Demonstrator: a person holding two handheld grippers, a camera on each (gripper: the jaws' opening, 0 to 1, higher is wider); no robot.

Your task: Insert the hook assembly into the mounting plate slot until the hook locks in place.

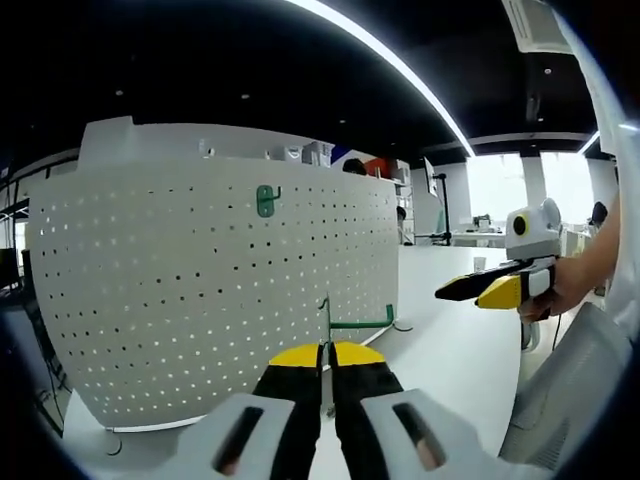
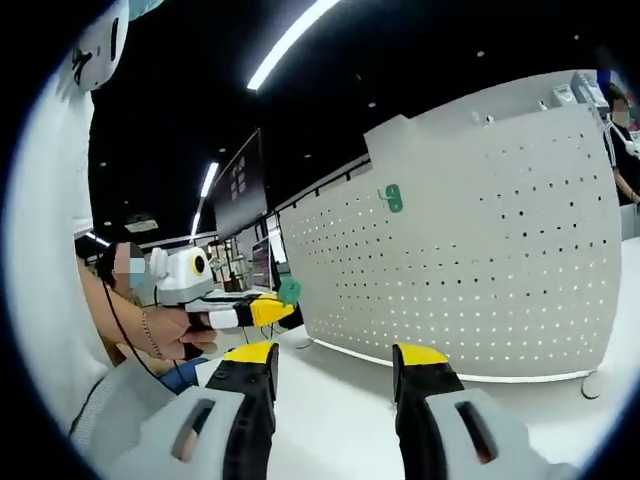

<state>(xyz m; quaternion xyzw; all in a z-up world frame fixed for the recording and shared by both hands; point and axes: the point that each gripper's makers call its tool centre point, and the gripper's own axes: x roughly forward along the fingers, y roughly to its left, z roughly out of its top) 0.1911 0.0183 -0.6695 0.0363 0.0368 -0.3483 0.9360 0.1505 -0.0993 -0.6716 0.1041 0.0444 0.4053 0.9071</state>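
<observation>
Pegboard upright on white table, green hook pinched in left claw; right claw spread.

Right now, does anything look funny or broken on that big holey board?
Nothing looks broken or spilled. The white pegboard stands upright, with one green hook already sitting near its top. The left tongs pinch a second green hook, not yet on the board. The right tongs are open and empty.

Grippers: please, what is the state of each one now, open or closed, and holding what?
Left gripper: shut on the green hook.
Right gripper: open, holding nothing.
</observation>
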